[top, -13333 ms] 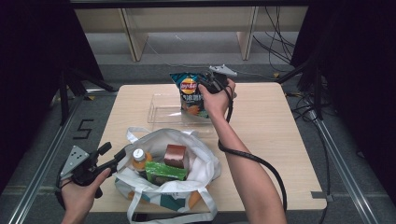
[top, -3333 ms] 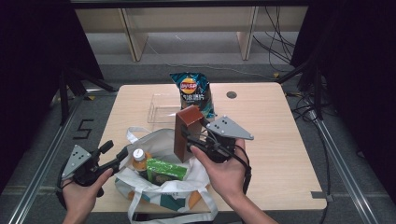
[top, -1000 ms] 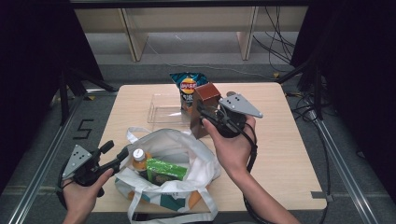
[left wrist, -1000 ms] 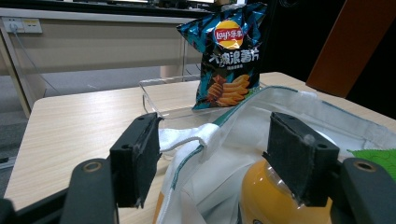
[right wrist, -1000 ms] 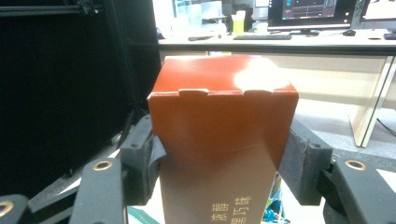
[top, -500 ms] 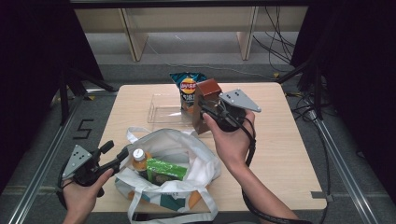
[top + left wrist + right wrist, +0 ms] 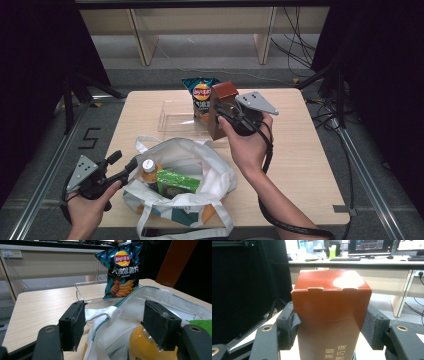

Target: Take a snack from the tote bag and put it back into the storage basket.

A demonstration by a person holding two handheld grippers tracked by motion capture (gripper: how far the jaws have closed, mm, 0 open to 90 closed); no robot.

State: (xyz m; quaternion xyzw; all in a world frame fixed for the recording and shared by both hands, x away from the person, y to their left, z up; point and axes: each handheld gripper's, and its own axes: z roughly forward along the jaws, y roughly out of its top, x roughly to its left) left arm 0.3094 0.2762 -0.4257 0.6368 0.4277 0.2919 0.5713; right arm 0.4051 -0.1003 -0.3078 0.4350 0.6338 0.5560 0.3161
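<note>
Brown carton (image 7: 220,109) stood upright, long axis vertical, clamped between our right gripper's (image 7: 231,116) jaws above the clear tray (image 7: 172,117) at the bench's twelve o'clock. Our left gripper (image 7: 131,165) held open-jawed at the white bag's (image 7: 210,162) nine o'clock rim, gripping nothing.

The right gripper (image 7: 329,325) clamps its jaws on an upright brown box (image 7: 331,307).

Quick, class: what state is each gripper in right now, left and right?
Left gripper: open, jaws either side of the white bag edge, not pressing it.
Right gripper: closed on the brown box, holding it.
</note>
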